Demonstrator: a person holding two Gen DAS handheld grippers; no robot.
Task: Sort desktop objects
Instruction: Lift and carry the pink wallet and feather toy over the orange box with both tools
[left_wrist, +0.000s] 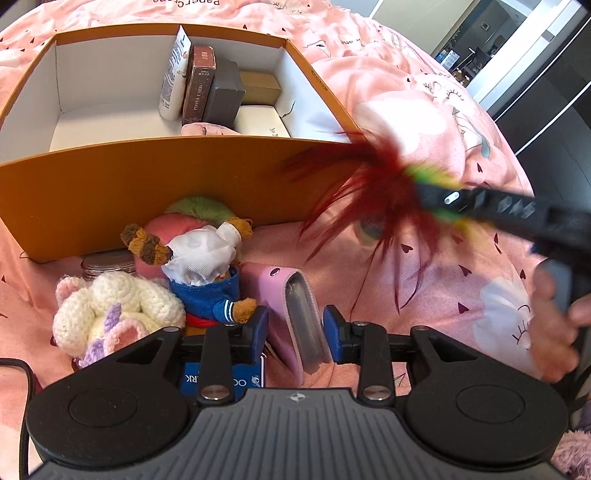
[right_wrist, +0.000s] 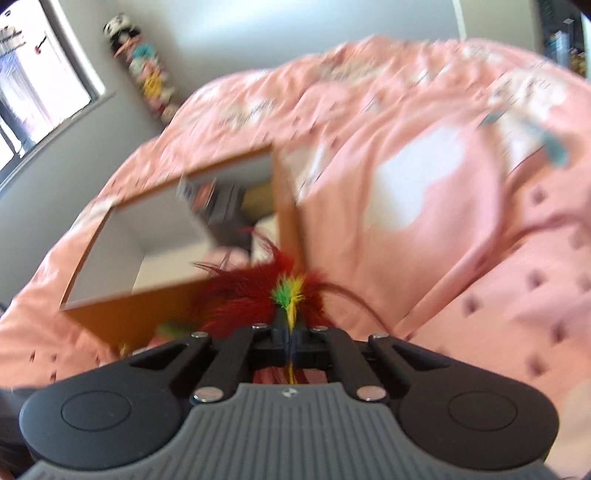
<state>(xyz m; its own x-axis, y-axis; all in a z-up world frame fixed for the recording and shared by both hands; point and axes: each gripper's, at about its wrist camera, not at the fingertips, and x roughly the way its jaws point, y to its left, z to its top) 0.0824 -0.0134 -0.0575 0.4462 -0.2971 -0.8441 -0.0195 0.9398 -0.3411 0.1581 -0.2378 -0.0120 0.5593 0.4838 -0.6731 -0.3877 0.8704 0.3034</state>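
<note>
Feathers are what the right gripper (right_wrist: 291, 328) has pinched: in the right wrist view its jaws are shut tight at lower centre on the thin yellow and green quill end of a feather toy (right_wrist: 258, 291), whose dark red plumes fan out just beyond the tips, toward the near wall of the orange box (right_wrist: 147, 314). That toy looks close to weightless and very soft, so the plumes will flop and drag on anything they brush; the bound quill stem is the only firm part, and the grip there seems the right one, though a thin stem could slip sideways. In the left wrist view the left gripper (left_wrist: 295, 332) sits at lower centre with its blue pads (left_wrist: 334, 332) part open on either side of a pink card holder (left_wrist: 295, 295) standing on edge; the pads seem not to press it, though the contact is hard to judge. It looks slim, fairly stiff and smooth, so I would take it across its flat faces near the middle. Just left of it lie a small bear doll (left_wrist: 207, 266) in a blue top and a white crocheted plush (left_wrist: 118, 306), both soft and light, with a blue box (left_wrist: 221, 376) under the left finger. Farther up, the orange box holds upright small cartons (left_wrist: 207, 88) in its right part; its left part is bare.
</note>
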